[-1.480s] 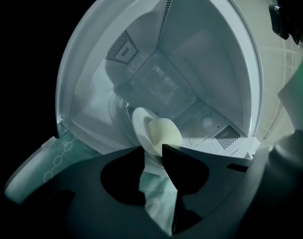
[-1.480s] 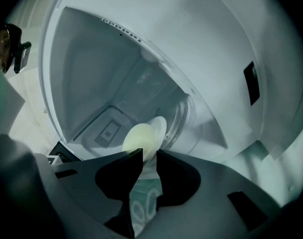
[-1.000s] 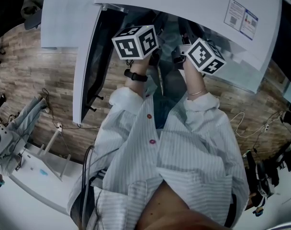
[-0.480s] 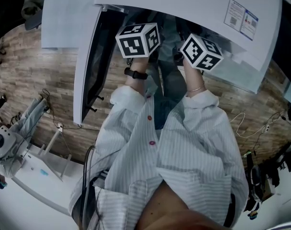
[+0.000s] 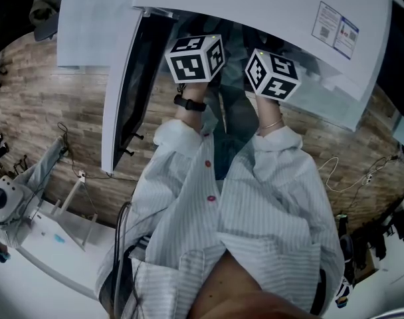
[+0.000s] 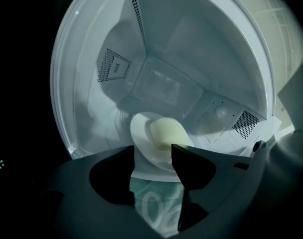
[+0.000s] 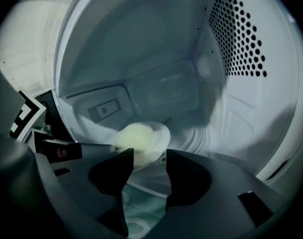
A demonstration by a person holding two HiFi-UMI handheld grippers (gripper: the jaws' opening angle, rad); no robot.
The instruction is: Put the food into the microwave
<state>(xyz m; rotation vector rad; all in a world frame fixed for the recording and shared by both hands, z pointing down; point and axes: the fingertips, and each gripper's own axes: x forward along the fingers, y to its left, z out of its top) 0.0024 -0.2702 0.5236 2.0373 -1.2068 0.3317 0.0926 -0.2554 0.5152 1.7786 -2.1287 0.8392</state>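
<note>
A rectangular label is fixed to the smooth white top casing of the microwave. Blue and red print is carried on it, but the wording is too small to be read. The door is swung open at the left of the head view, and its dark inner pane is exposed. Black-and-white square markers are borne on the left cube and the right cube. Both cubes are held at the cavity mouth, above the sleeves of a finely striped shirt.

The food, a pale yellow, smooth, dome-shaped piece, is located inside the microwave. It is seated on a round white plate on the cavity floor. The cavity walls are plain and white. A panel of small round vent holes is set in one side wall, and a larger perforated field in the other.

The jaws of the left gripper are spread and opening. The near rim of the plate is seen between the tips, and no pad is pressed on it. The jaws of the right gripper are likewise spread and opening, with the plate just beyond the tips. A greenish surface with pale oval rings is visible below, between the dark, matte jaws.
</note>
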